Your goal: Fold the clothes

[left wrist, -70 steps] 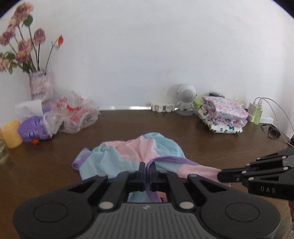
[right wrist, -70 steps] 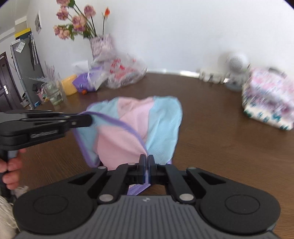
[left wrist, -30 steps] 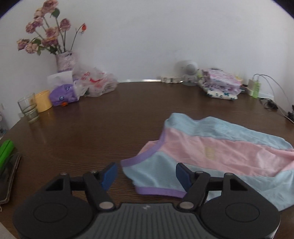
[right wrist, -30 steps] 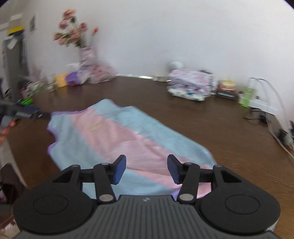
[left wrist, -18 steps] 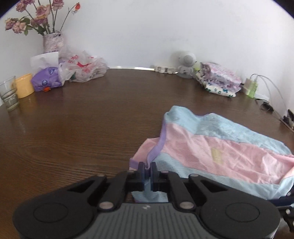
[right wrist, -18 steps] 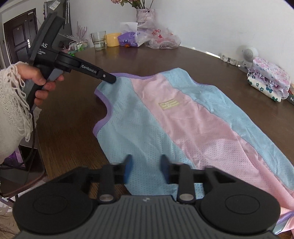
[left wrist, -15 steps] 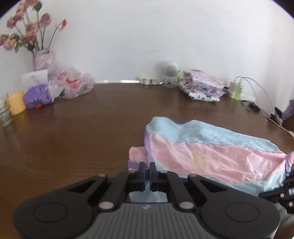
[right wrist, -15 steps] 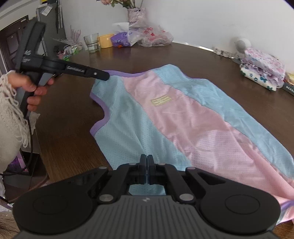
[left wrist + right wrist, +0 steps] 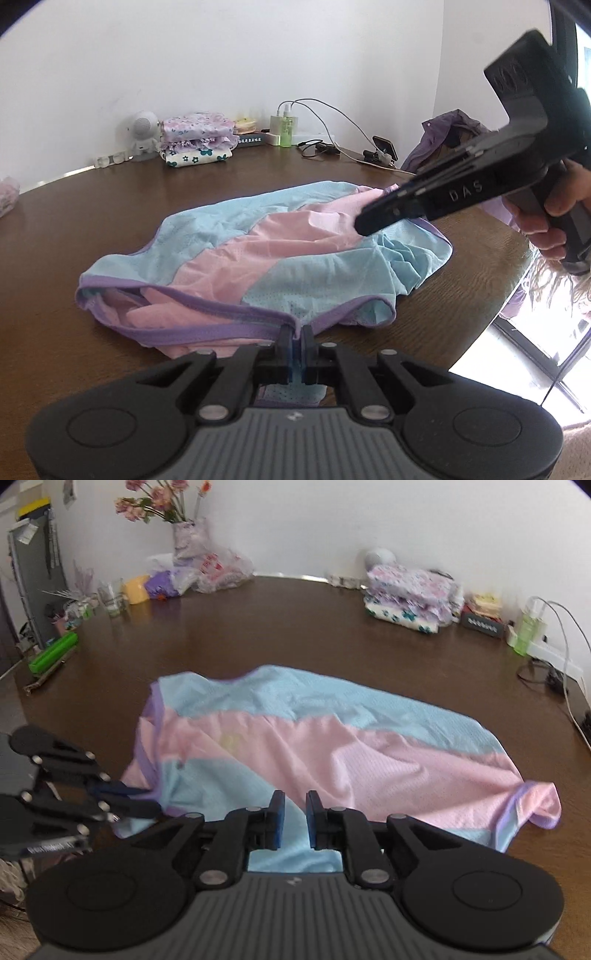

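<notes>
Left wrist view: the left gripper [image 9: 295,341] points down at a slant, its jaws clamped on the purple trim of the pink-and-blue mesh vest [image 9: 266,254], which lies rumpled on the brown wooden table [image 9: 92,206]. From the right, the right gripper [image 9: 364,223] reaches in above the vest's far end, a hand [image 9: 550,218] wrapped round its handle.

Right wrist view: the right gripper [image 9: 293,821] tilts down over the vest [image 9: 314,746], its jaws opening with a narrow gap; blue cloth lies beneath them, not pinched. At lower left, the left gripper [image 9: 147,805] meets the vest's purple edge.
</notes>
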Action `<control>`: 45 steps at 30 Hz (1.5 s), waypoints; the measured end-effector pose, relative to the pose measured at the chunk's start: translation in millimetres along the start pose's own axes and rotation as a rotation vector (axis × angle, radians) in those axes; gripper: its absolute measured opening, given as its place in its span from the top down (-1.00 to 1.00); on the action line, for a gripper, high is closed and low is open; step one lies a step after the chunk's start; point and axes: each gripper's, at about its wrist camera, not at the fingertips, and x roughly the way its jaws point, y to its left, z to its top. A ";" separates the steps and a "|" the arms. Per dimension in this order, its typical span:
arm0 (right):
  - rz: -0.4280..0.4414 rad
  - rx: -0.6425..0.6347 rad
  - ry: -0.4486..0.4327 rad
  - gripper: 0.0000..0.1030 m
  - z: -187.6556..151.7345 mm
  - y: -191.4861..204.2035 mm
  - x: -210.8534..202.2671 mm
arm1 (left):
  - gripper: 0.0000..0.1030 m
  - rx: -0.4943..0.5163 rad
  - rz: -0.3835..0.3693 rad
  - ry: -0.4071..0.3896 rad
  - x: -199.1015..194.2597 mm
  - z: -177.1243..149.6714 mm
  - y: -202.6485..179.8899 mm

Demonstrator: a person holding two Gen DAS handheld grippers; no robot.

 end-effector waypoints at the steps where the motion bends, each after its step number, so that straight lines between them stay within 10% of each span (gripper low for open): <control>1: 0.030 -0.030 -0.007 0.52 9.0 9.0 4.0 | 0.95 -0.012 0.005 -0.002 0.1 -0.6 2.4; 10: 0.240 -0.310 0.095 0.35 94.6 106.7 98.9 | 0.95 -0.048 0.042 -0.003 -5.5 -7.8 12.3; 14: 0.172 -0.384 0.171 0.36 110.0 130.8 138.7 | 0.95 -0.045 0.036 -0.004 -5.9 -9.4 15.2; 17: 0.109 -0.361 0.194 0.91 114.6 123.8 148.8 | 0.95 -0.029 0.046 -0.001 -8.3 -10.2 18.2; 29: 0.013 -0.127 -0.021 0.93 113.6 43.1 36.6 | 0.96 0.082 0.373 -0.077 -54.5 11.5 57.4; 36: 0.068 -0.064 0.121 0.92 19.5 52.3 20.8 | 0.94 0.104 0.260 0.032 -48.9 -7.3 38.6; 45: 0.068 -0.026 0.040 0.71 -3.4 52.9 -4.1 | -0.02 -0.203 0.151 -0.049 -82.2 -9.5 60.6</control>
